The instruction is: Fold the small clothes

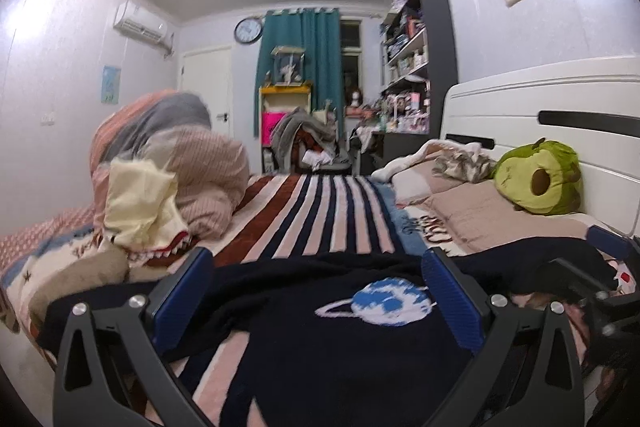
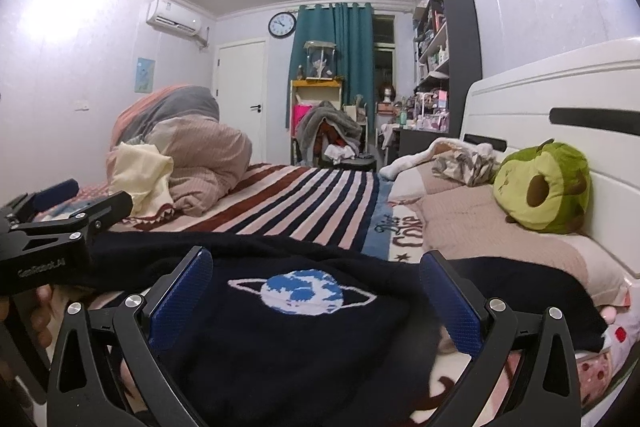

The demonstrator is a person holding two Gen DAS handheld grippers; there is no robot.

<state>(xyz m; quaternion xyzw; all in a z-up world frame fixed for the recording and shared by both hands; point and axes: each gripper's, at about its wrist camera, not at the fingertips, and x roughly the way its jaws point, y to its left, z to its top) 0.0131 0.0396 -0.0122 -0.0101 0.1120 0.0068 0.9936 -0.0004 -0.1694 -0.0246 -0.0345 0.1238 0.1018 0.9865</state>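
A dark sweater [image 1: 320, 339] with a blue planet design [image 1: 380, 301] is spread flat on the near end of the bed [image 1: 320, 215]. The left tongs [image 1: 316, 291] and right tongs [image 2: 316, 291] are held released, jaws wide apart, above it.

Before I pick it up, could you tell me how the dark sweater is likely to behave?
The sweater is probably floppy: it lies in soft wrinkles on the bed and should sag between the open claws. Its knit looks thick, so likely heavy for a small garment. The fuzzy surface should grip, not slip.
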